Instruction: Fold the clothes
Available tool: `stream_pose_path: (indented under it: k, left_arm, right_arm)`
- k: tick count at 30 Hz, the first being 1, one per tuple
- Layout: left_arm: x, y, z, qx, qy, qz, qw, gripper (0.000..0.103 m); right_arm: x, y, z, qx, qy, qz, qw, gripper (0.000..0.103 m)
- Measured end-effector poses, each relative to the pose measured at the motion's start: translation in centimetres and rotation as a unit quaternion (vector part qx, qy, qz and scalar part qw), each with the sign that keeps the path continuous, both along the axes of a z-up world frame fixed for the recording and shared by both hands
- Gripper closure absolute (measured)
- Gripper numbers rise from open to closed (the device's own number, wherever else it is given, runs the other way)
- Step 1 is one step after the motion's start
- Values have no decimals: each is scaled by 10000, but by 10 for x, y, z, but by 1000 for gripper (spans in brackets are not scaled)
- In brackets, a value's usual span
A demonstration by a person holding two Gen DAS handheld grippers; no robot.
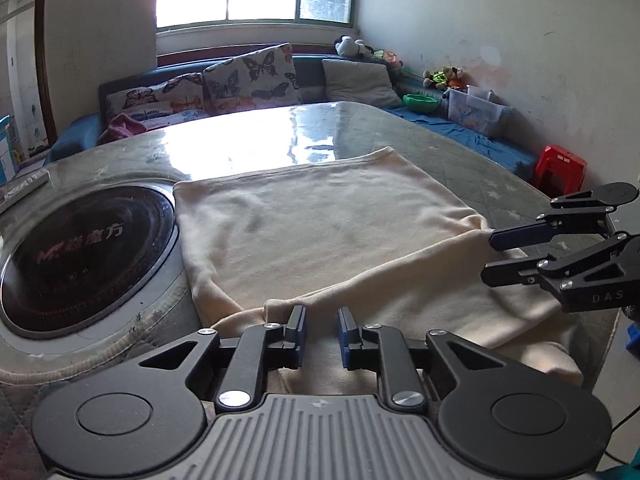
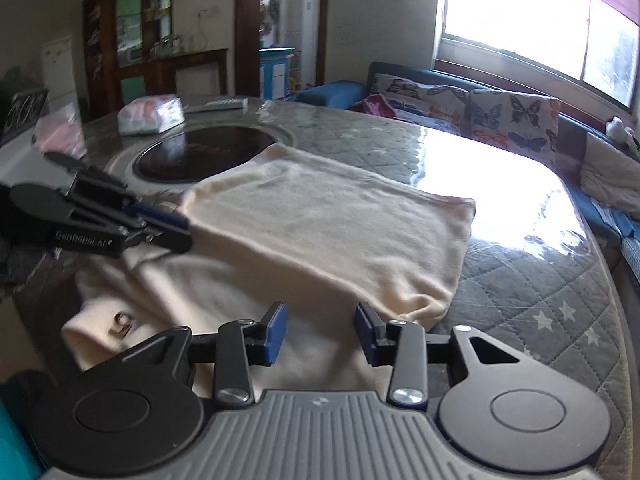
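Surface (image 1: 460, 136): quilted grey cover under clear plastic.
Garment (image 1: 320, 232): cream, partly folded, lying flat.
Left claw (image 1: 322, 330): fingers apart, empty.
Right claw (image 2: 322, 328): fingers apart, empty.

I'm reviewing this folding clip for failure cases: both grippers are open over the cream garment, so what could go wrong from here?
1. The left gripper hovers open over a bunched edge of the cream garment; closing there may catch one layer only and undo the fold.
2. The garment lies against the black round cooktop; a drag could pull it onto that.
3. The near part hangs over the table edge below the right gripper and could slip off.
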State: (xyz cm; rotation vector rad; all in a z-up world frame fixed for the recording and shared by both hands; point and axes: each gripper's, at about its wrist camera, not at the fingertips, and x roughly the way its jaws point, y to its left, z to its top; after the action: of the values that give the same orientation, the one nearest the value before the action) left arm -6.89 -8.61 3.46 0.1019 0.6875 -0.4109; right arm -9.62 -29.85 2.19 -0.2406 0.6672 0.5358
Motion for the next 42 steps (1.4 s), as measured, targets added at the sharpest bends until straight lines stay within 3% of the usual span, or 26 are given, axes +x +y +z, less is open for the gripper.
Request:
stream_pose_path:
  k: [1,6,10,19,26,33,39,41,42]
  left_arm:
    - [-4,0,2,27,-44,-49,10000,70]
    - [-23,0,11,137,-191,-306,9993,63]
    - [-35,-1,8,258,-197,-408,9986,63]
    - [-62,13,11,687,-259,-610,9954,60]
    - [-89,2,0,1294,-436,-1303,9820,59]
    - [-100,-11,-9,1520,-623,-1770,9704,58]
    - [-97,-25,-13,1579,-882,-2029,9623,59]
    - [-97,-29,-15,1554,-974,-2098,9604,67]
    - [-96,-29,-14,1505,-978,-2104,9610,77]
  right_arm:
    - [-5,0,1,-24,-18,79,10000,64]
    - [-24,5,-3,-278,-74,414,9987,59]
    - [-37,8,-4,-464,-297,469,9974,59]
    - [-46,1,1,-423,-252,474,9977,58]
    - [-54,-9,14,-474,-276,571,9969,52]
    - [-73,-15,13,-914,-355,782,9921,44]
    - [-85,-11,7,-1160,-446,1022,9870,36]
    - [-88,-8,4,-1210,-472,1104,9854,31]
    - [-88,-8,4,-1218,-478,1121,9850,30]
